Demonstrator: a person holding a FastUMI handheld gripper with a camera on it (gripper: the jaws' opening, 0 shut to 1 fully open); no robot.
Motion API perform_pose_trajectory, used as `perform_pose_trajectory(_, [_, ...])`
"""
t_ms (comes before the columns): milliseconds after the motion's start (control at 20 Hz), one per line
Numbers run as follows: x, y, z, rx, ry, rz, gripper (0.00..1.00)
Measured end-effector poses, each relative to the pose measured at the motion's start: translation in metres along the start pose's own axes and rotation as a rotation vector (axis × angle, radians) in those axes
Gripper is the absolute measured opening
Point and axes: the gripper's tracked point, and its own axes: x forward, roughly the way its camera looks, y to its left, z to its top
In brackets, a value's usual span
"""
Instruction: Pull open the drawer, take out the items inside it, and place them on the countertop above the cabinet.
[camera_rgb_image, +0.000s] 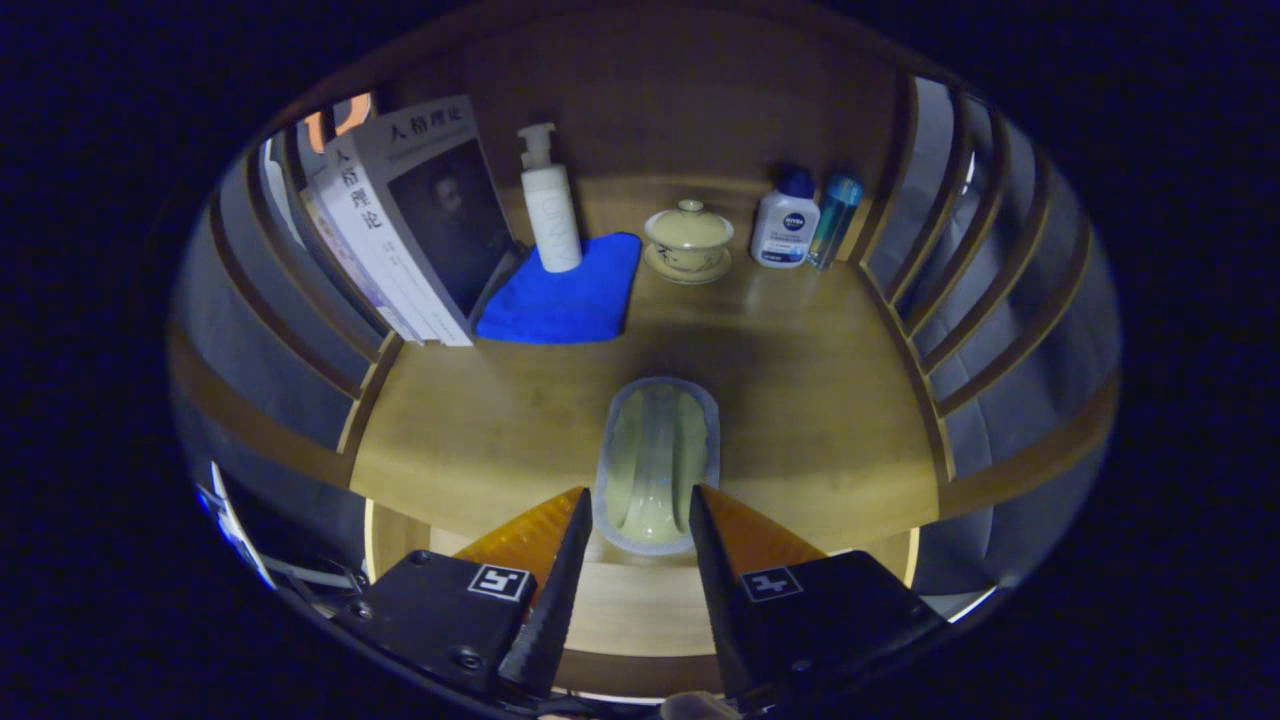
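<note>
While clamped in the tool (640, 515), glossy oblong packet (655, 465), over smooth wooden countertop (800, 400).

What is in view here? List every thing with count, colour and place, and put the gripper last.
packet: 1, pale yellow-green in clear wrap, between the fingers, lying over the countertop's front edge
countertop: 1, light brown wood, beyond the fingers
cloth: 1, blue, folded, at the back, right of the books
pump bottle: 1, white, standing on the cloth's back edge
books: several, white and grey covers, leaning at the left rail
lidded cup: 1, cream, on a saucer, right of the cloth
white bottle: 1, dark blue cap, right of the cup
blue bottle: 1, translucent, touching or just beside the white bottle
gripper: 1, fingers at either side of the packet; contact unclear
</note>
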Motion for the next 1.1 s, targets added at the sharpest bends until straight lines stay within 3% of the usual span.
perform_pose_trajectory(150, [-0.016,-0.008,-0.005,-0.013,-0.098,-0.030,0.63])
perform_pose_trajectory(350, [-0.045,0.001,-0.028,0.019,-0.221,0.021,0.63])
perform_pose_trajectory(600, [-0.081,0.010,-0.060,-0.037,-0.420,0.018,0.66])
perform_pose_trajectory(800, [-0.126,0.026,-0.084,-0.073,-0.611,0.016,0.85])
perform_pose_trajectory(950, [-0.174,0.042,-0.102,-0.064,-0.755,0.052,0.86])
perform_pose_trajectory(1000, [-0.194,0.047,-0.109,-0.067,-0.808,0.069,0.94])
perform_pose_trajectory(1100, [-0.227,0.051,-0.119,-0.084,-0.885,0.073,0.99])
